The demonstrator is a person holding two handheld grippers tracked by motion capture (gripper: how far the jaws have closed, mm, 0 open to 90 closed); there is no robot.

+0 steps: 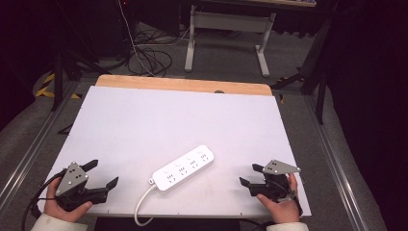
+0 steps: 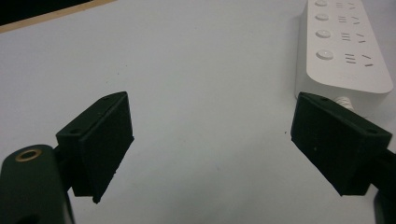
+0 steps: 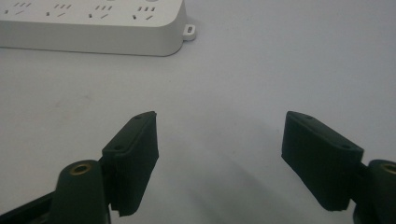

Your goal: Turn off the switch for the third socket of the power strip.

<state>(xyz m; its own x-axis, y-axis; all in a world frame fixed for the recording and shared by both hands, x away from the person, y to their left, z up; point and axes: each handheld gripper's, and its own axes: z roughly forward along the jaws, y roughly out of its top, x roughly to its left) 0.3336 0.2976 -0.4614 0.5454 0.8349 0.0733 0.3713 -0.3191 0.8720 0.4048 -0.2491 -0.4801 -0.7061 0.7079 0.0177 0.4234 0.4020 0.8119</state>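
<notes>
Lying flat on the table (image 1: pixel 144 115) between the two wide-spread, empty tongs, left tongs (image 1: pixel 103 174) and right tongs (image 1: pixel 250 175), the power strip (image 1: pixel 184 168) could skid away if one side nudges it first.

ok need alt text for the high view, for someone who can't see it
A white power strip lies diagonally near the front of a white table, its cable trailing off the near edge. A person's hands rest at the two front corners, the left gripper and right gripper both open, empty and apart from the strip.
</notes>
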